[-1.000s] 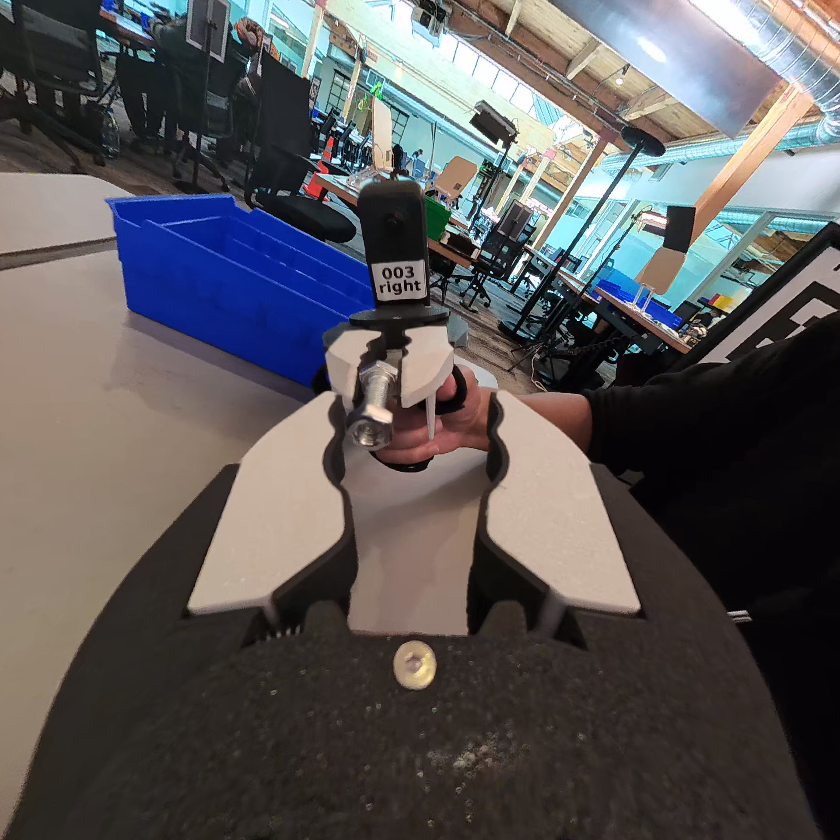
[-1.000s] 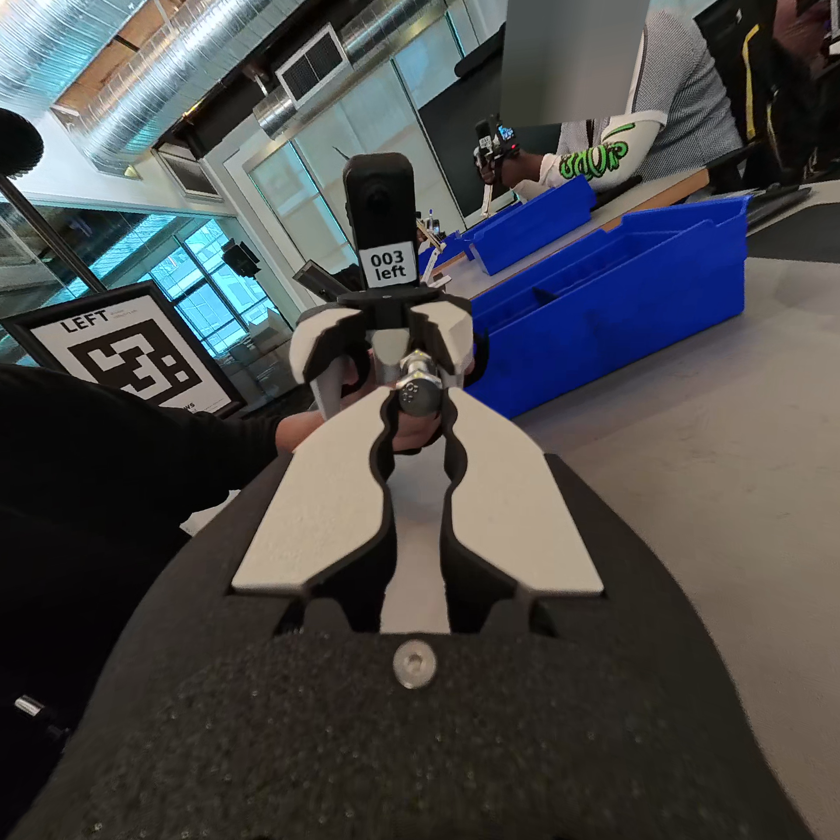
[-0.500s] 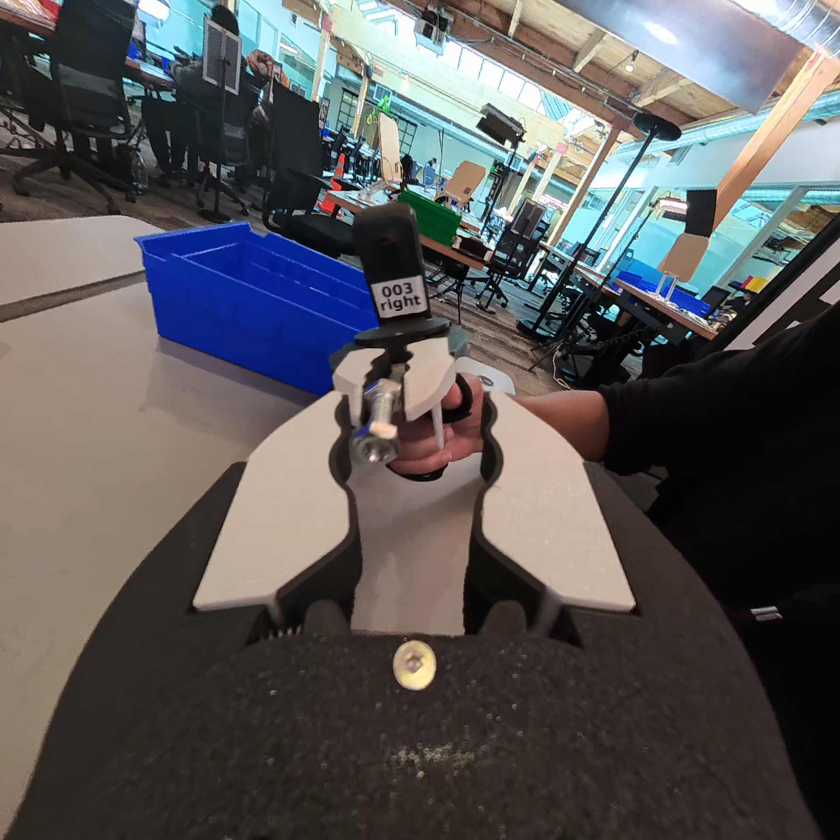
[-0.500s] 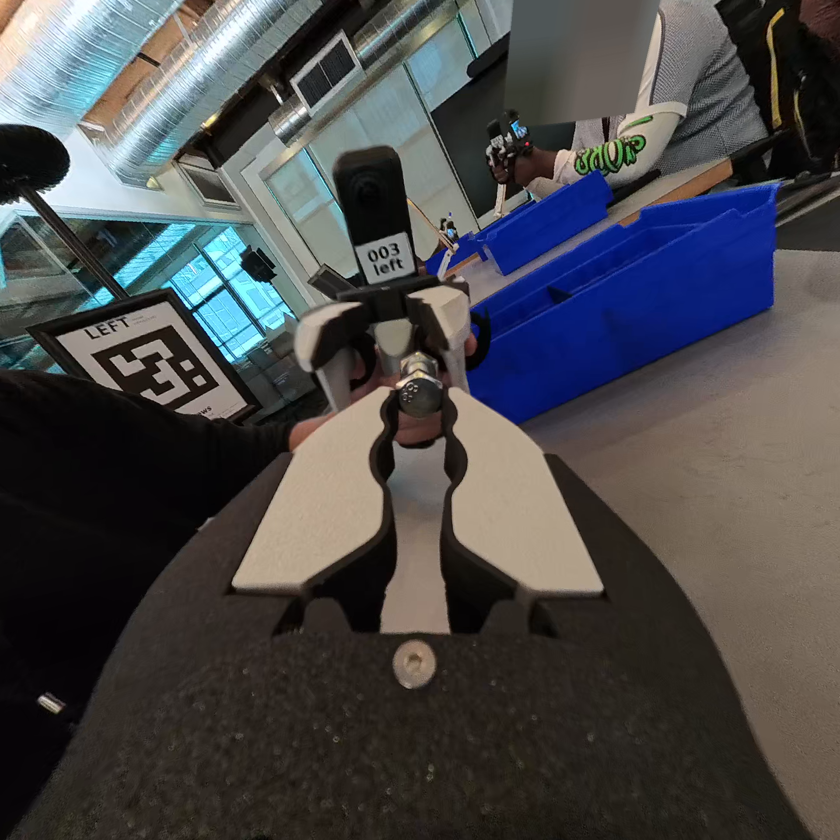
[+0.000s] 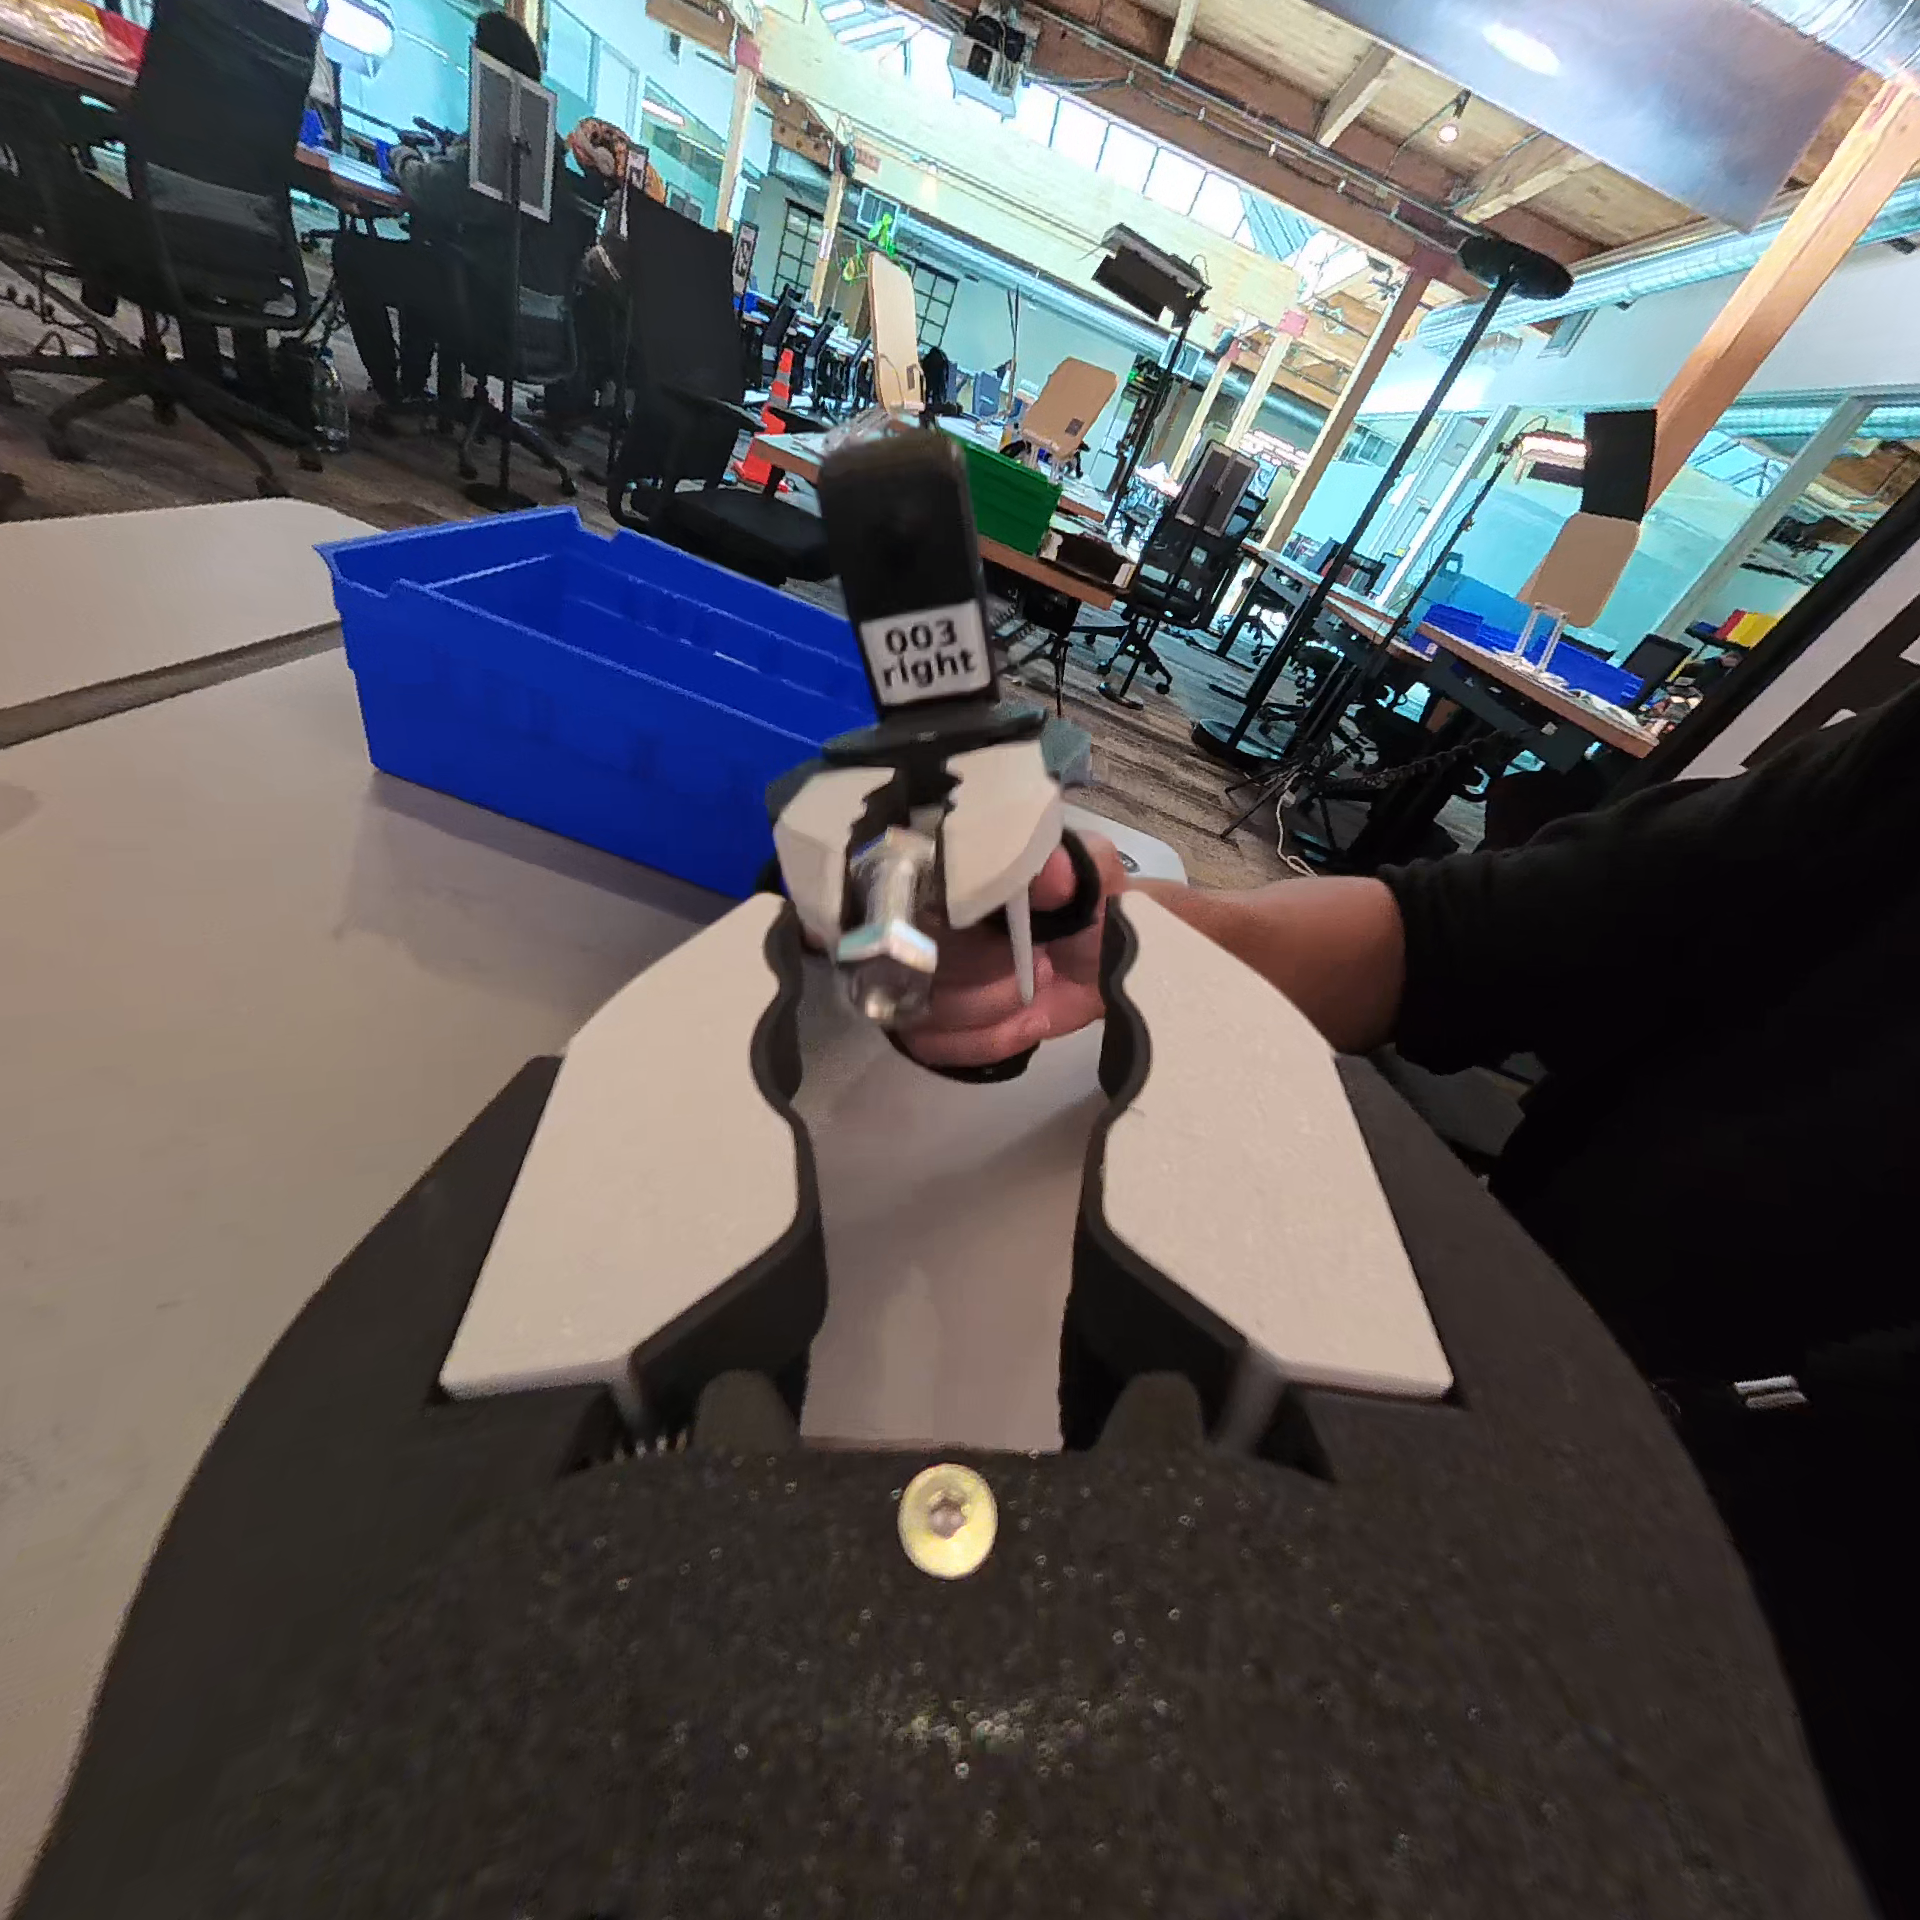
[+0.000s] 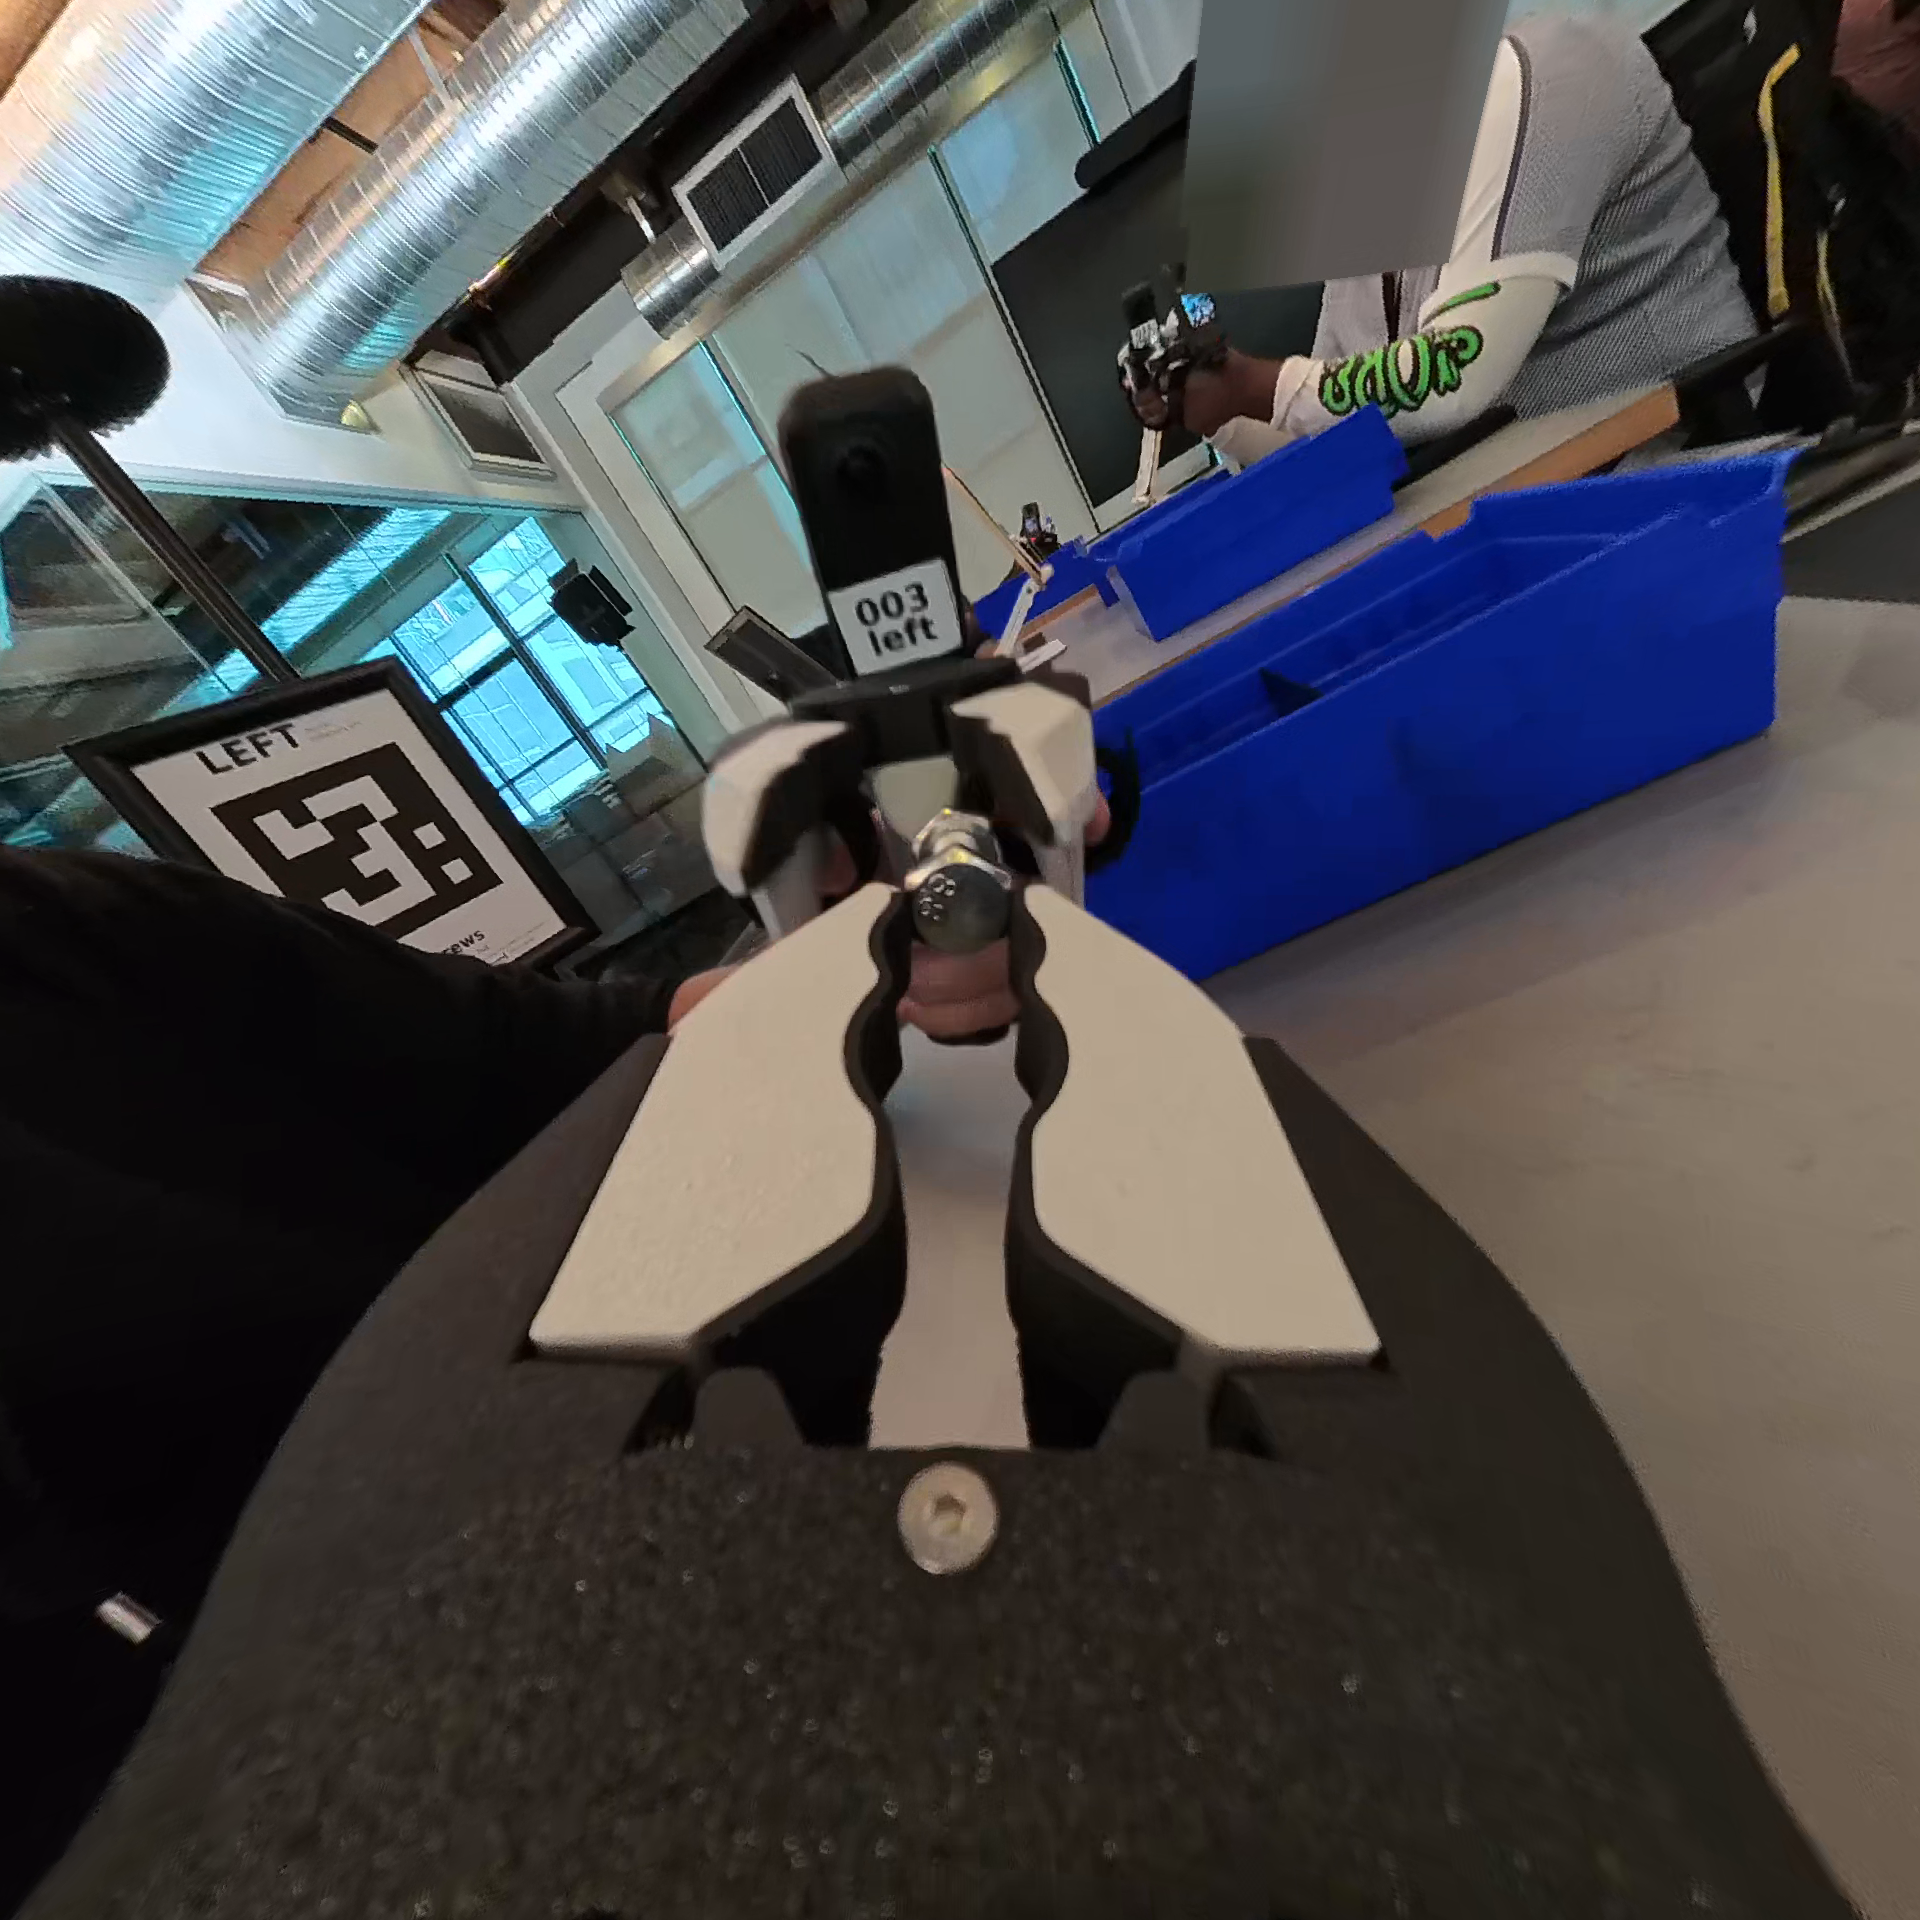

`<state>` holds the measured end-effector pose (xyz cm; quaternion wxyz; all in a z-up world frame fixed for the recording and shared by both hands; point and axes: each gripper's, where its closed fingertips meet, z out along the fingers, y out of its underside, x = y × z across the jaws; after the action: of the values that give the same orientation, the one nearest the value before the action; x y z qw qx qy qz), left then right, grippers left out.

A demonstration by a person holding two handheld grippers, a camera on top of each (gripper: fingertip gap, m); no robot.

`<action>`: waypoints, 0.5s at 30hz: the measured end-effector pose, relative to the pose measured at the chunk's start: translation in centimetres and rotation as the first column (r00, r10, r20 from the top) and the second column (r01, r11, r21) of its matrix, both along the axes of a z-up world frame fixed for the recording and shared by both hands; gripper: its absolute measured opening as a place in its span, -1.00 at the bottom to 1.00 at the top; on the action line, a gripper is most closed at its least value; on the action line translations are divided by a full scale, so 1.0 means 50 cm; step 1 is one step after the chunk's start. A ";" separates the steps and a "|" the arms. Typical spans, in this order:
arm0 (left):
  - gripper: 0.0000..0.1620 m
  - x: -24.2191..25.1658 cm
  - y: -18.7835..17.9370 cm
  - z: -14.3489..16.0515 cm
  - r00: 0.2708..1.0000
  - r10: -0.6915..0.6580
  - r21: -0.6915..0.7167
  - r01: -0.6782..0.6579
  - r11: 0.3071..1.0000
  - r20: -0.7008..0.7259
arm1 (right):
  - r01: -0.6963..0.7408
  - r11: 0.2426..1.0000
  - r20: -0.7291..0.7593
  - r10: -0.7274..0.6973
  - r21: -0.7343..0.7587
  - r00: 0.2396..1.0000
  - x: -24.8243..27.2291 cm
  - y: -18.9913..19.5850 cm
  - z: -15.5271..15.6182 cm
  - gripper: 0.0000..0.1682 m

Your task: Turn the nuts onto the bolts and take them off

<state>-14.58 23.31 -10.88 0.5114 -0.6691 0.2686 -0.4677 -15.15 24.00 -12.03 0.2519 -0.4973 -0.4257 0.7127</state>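
Note:
My right gripper [image 6: 956,920] is shut on the head of a silver bolt [image 6: 957,906] and holds it above the grey table [image 6: 1558,1091]. A nut [image 6: 951,831] sits on the bolt's thread. The left wrist view shows the same bolt [image 5: 883,914] pointing at the camera from the right gripper [image 5: 909,862], with the nut [image 5: 885,943] near its end, blurred. My left gripper [image 5: 945,935] is open and empty. Its left fingertip [image 5: 774,935] is beside the nut. It also shows opposite in the right wrist view [image 6: 925,831], its fingers spread on either side of the bolt.
A blue divided bin [image 5: 582,686] stands on the table behind the grippers, also in the right wrist view [image 6: 1455,717]. A framed black-and-white marker sign [image 6: 332,810] stands at the left. A person [image 6: 1507,312] works at a farther table with another blue bin [image 6: 1247,551]. Left and right tips are no more than a few centimetres apart.
Both grippers have shifted a little while still facing each other. In the left wrist view the bolt's end has tipped lower. The left gripper stays open and the right stays shut on the bolt.

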 end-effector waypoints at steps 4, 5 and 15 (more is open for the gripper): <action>-0.33 0.003 0.000 -0.024 1.000 -0.013 -0.032 0.013 0.999 -0.002 | 0.028 0.999 -0.017 -0.028 0.034 0.999 0.002 0.012 0.024 -0.79; -0.33 0.006 -0.001 -0.025 1.000 -0.015 -0.031 0.015 0.999 -0.006 | 0.033 0.999 -0.005 -0.033 0.040 0.999 -0.001 0.015 0.019 -0.79; -0.35 -0.007 0.001 0.000 1.000 0.017 0.005 -0.017 1.000 -0.002 | 0.002 1.000 -0.013 -0.002 0.016 1.000 0.000 -0.001 0.014 -0.79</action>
<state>-14.91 23.35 -10.88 0.5166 -0.6704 0.2646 -0.4622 -15.14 23.93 -11.32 0.2594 -0.4912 -0.4291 0.7123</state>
